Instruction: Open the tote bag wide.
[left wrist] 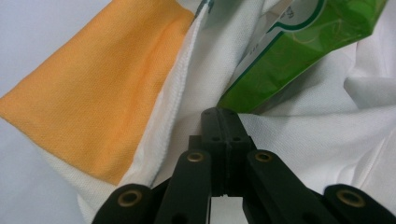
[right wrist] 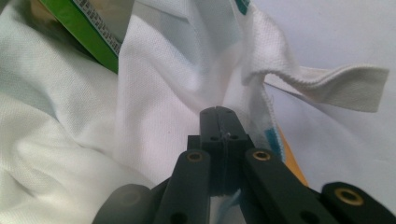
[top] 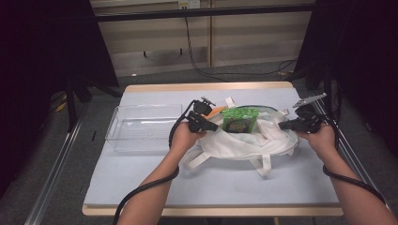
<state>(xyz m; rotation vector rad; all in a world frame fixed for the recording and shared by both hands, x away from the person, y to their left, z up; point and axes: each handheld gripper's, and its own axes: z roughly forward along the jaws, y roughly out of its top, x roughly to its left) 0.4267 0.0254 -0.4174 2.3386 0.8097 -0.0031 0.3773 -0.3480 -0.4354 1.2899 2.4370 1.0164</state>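
White cloth bag (top: pixel 244 140) pinched in both grippers' closed jaws at opposite sides.

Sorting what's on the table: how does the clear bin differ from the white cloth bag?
The clear bin is stiff, see-through and holds nothing; the white cloth bag is soft, crumpled and holds a green packet. The bin stands untouched; the bag is pinched by both tongs. Both rest on the table.

Both forearms are left bare. Each black tool, the left tool (top: pixel 210 126) and the right tool (top: pixel 283 125), is jointed with brass-ringed screws and trailed by a ribbed black cable.
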